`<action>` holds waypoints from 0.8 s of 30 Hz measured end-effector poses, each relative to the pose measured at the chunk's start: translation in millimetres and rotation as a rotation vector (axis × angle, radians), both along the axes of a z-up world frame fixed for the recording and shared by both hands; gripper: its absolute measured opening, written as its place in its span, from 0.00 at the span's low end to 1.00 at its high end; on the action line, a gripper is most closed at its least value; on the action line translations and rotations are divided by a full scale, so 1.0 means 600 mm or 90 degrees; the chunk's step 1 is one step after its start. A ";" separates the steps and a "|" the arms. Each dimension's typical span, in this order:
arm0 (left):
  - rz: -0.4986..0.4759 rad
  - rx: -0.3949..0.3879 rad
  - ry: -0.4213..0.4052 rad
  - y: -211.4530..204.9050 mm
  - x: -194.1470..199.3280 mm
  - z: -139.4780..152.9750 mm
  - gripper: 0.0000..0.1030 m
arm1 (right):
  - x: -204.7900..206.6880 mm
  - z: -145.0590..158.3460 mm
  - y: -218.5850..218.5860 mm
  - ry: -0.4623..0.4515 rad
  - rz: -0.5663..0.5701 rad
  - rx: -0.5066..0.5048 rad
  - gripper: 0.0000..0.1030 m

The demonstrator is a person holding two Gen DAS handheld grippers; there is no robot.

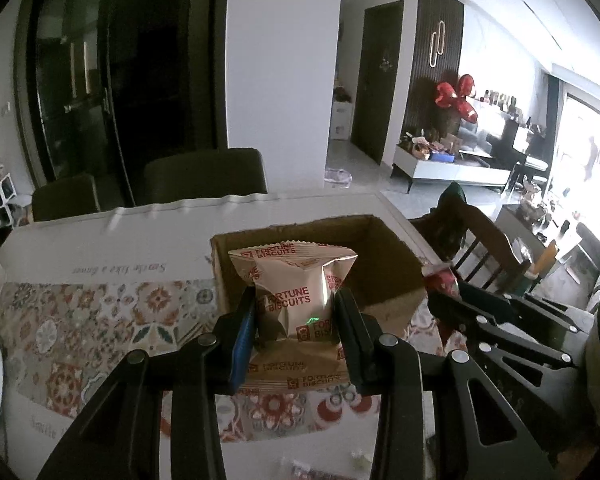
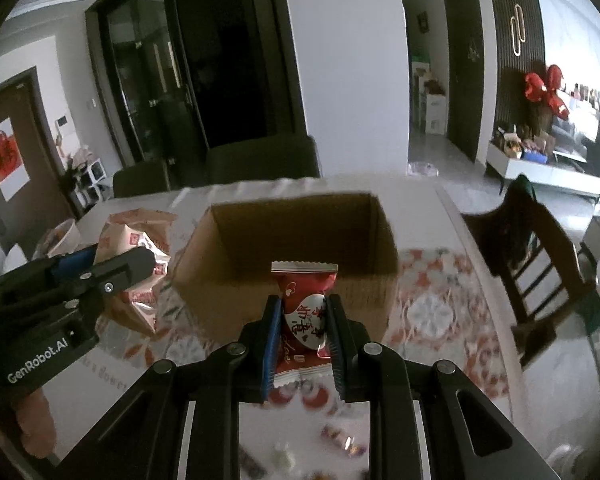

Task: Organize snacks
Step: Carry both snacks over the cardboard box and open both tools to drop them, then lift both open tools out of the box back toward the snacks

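My left gripper (image 1: 294, 300) is shut on a beige Fortune Biscuits packet (image 1: 296, 292) and holds it just in front of an open cardboard box (image 1: 384, 248). My right gripper (image 2: 302, 304) is shut on a small red candy packet (image 2: 304, 316) with a white heart, held in front of the same box (image 2: 292, 232). The box stands on a patterned table runner (image 1: 84, 320). The left gripper and its packet (image 2: 136, 240) also show at the left of the right wrist view. The right gripper's arm (image 1: 512, 328) shows at the right of the left wrist view.
Small wrapped candies (image 2: 340, 440) lie on the white table near me. Two dark chairs (image 1: 204, 176) stand at the table's far side, and a wooden chair (image 2: 540, 260) at its right end. A cup (image 2: 60, 236) stands at the far left.
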State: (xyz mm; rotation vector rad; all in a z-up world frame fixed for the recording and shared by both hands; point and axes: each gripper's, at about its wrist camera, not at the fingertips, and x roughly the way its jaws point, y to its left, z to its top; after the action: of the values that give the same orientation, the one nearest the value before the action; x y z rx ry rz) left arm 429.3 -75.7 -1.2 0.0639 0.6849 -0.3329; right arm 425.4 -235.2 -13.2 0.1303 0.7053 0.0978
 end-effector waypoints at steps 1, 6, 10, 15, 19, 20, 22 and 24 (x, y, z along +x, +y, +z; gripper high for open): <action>0.002 0.004 0.003 -0.003 0.010 -0.001 0.37 | 0.007 0.001 -0.002 -0.006 0.000 -0.001 0.22; 0.005 -0.004 0.040 -0.017 0.074 -0.018 0.37 | 0.070 0.000 -0.005 -0.003 0.008 0.002 0.23; 0.014 -0.002 0.075 -0.024 0.117 -0.037 0.37 | 0.119 -0.012 -0.006 0.013 0.017 -0.006 0.23; 0.025 -0.009 0.105 -0.025 0.157 -0.053 0.45 | 0.163 -0.021 -0.011 0.036 0.017 -0.006 0.23; 0.031 -0.005 0.102 -0.023 0.163 -0.052 0.70 | 0.176 -0.025 -0.016 0.046 0.017 -0.003 0.36; 0.034 0.001 0.099 -0.021 0.160 -0.051 0.70 | 0.176 -0.024 -0.018 0.047 0.011 -0.002 0.51; 0.032 0.003 0.097 -0.016 0.155 -0.047 0.75 | 0.168 -0.022 -0.022 0.032 -0.010 -0.011 0.52; 0.031 0.003 0.087 -0.010 0.140 -0.041 0.79 | 0.157 -0.017 -0.025 0.032 -0.018 -0.013 0.52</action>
State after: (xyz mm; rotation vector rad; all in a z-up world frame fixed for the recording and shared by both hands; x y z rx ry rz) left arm 513.5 -81.5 -25.7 0.0287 0.8212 -0.2914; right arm 519.7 -250.1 -23.7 0.1236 0.7544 0.0612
